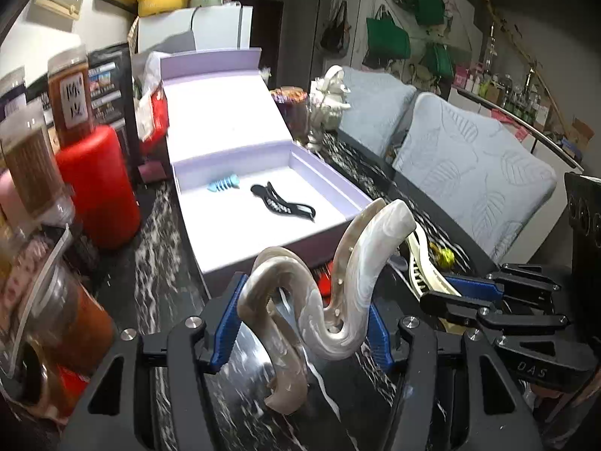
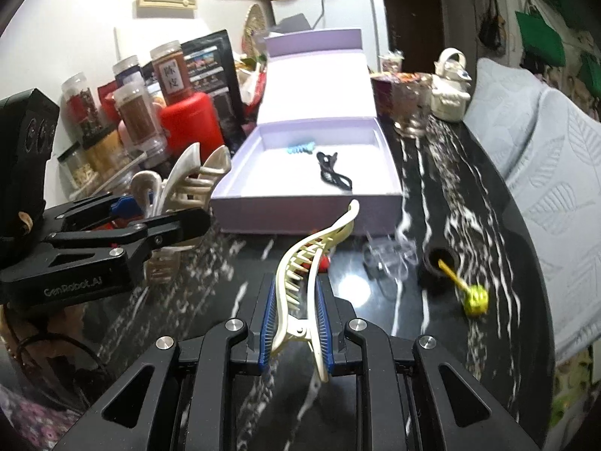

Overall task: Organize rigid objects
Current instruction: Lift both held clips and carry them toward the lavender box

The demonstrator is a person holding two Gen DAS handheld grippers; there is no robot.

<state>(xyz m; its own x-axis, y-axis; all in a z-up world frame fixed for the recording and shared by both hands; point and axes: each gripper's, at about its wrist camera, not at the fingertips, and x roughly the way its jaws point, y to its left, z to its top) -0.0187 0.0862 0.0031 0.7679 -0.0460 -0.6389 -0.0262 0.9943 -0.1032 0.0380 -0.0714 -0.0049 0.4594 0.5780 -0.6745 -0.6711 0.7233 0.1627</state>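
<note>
Gripping wavy pearly claw clip (image 1: 319, 300) | ribbed cream clip (image 2: 308, 263) | lilac box (image 2: 387, 184)

Left gripper (image 1: 304, 332), black frame with blue ribbed pads: jaws partway closed, pads clamping the base of a pearly grey-white marbled claw hair clip (image 1: 319, 293). Clip sticks up and forward out of the jaws, off the tabletop. Gripper pitched downward.

Right gripper (image 2: 295, 329), same black frame and blue pads: jaws nearly together, pinching the hinge end of a slim cream plastic toothed hair clip (image 2: 304, 274). Clip tip points forward and up. Also pitched downward.

The two grippers sit side by side, close together, each visible at the edge of the other's wrist view. No hand or sleeve clearly visible.
</note>
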